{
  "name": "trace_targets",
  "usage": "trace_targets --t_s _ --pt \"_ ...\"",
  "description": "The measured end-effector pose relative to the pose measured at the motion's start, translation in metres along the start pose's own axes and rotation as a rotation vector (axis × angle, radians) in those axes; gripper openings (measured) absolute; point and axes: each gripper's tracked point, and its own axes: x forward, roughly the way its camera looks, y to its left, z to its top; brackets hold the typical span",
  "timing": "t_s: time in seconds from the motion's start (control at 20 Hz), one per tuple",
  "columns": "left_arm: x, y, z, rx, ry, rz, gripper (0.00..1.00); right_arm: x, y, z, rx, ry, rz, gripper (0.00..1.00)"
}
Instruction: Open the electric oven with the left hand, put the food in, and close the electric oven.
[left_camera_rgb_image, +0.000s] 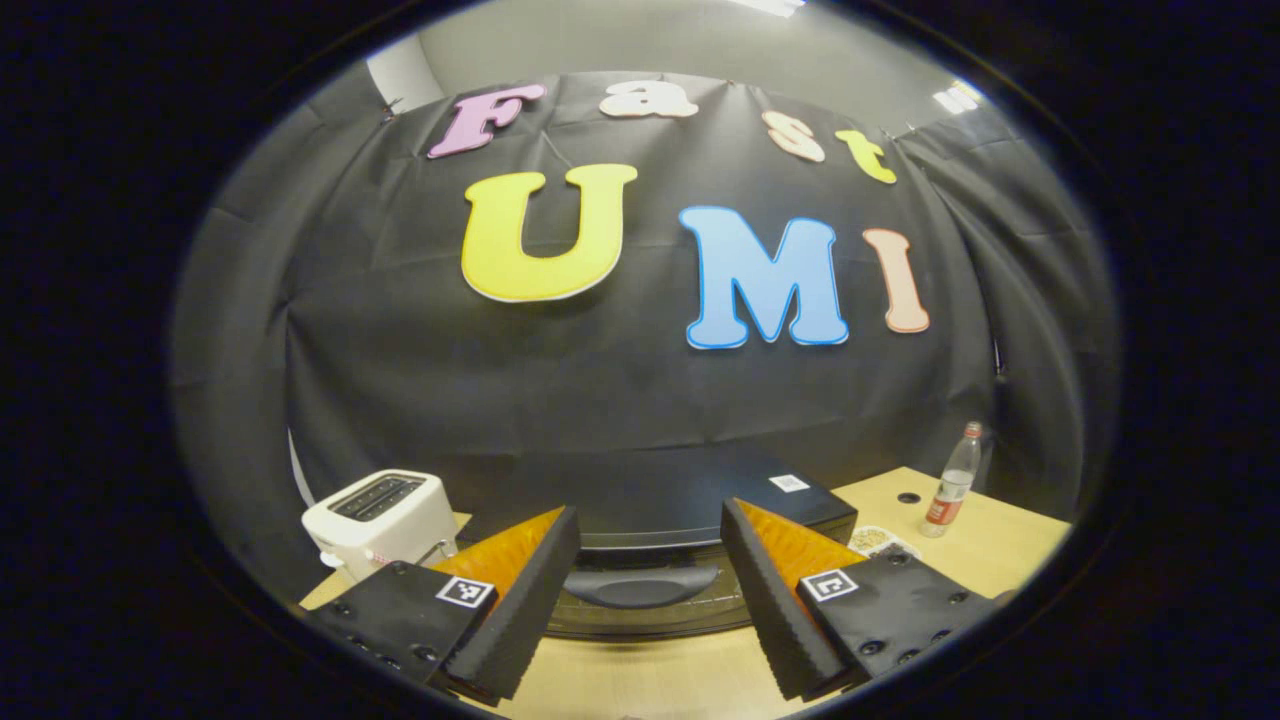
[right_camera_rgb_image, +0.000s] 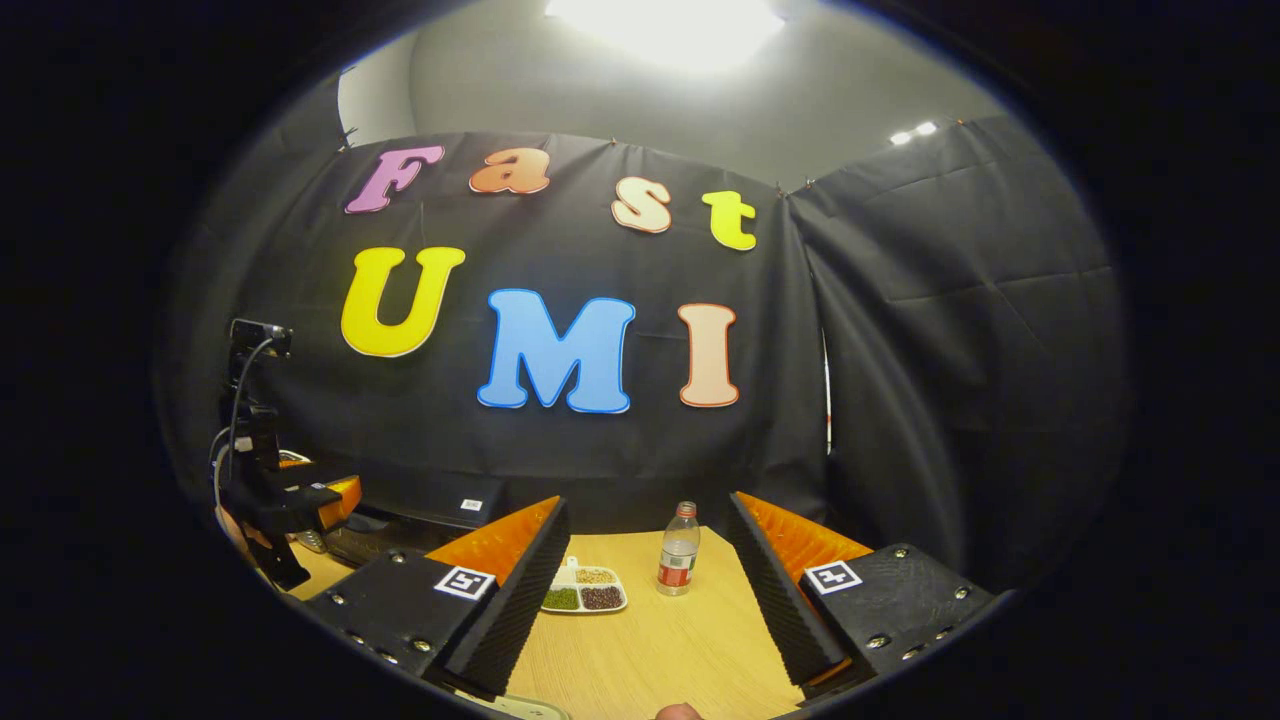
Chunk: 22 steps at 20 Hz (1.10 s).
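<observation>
My left gripper (left_camera_rgb_image: 650, 585) hangs wide open and empty before the shut oven (left_camera_rgb_image: 690, 545), its handle (left_camera_rgb_image: 640, 585) between my fingers (opening step), so next I close on it and pull.

The left gripper view looked level and close at the oven (left_camera_rgb_image: 640, 570), whose handle sat between its jaws. The right gripper view looked from farther right and back, bottle (right_camera_rgb_image: 678, 550) between its jaws. Both shared the table (right_camera_rgb_image: 660, 640), bottle and oven.

Bare tabletop (right_camera_rgb_image: 660, 640) before bottle (right_camera_rgb_image: 678, 550) and food tray (right_camera_rgb_image: 585, 590); toaster (left_camera_rgb_image: 380, 520) beside oven (left_camera_rgb_image: 690, 515)
</observation>
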Motion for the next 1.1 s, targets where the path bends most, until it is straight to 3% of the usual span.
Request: trace_targets --t_s 0.35,0.4,0.45,0.5,0.55,0.6,0.65,1.0,1.1 --pt "0.035 0.001 -0.035 -0.004 0.057 0.008 0.95 0.0 -0.003 -0.001 -0.03 0.023 -0.034 0.97" --pt "0.037 0.002 -0.039 -0.004 0.062 0.011 0.91 -0.001 -0.003 -0.001 -0.036 0.023 -0.033 0.97" --pt "0.04 0.002 -0.042 -0.004 0.069 0.015 1.0 0.0 -0.002 -0.001 -0.044 0.023 -0.033 0.97" --pt "0.04 0.003 -0.046 -0.005 0.076 0.02 0.96 0.001 -0.003 -0.001 -0.053 0.024 -0.034 0.97" --pt "0.041 0.004 -0.051 -0.007 0.088 0.024 1.0 0.0 -0.003 -0.003 -0.059 0.027 -0.031 0.97" --pt "0.041 0.005 -0.054 -0.006 0.105 0.03 0.96 -0.001 -0.003 -0.002 -0.061 0.028 -0.029 0.97" --pt "0.044 0.005 -0.051 0.005 0.077 0.03 1.0 -0.002 -0.003 0.0 -0.063 0.026 -0.028 0.97" --pt "0.038 0.005 -0.052 0.005 0.077 0.044 1.0 -0.005 -0.011 0.004 -0.056 0.014 -0.02 0.97" --pt "0.04 0.005 -0.051 0.005 0.074 0.05 0.92 -0.007 -0.015 0.004 -0.055 0.016 -0.015 0.97"
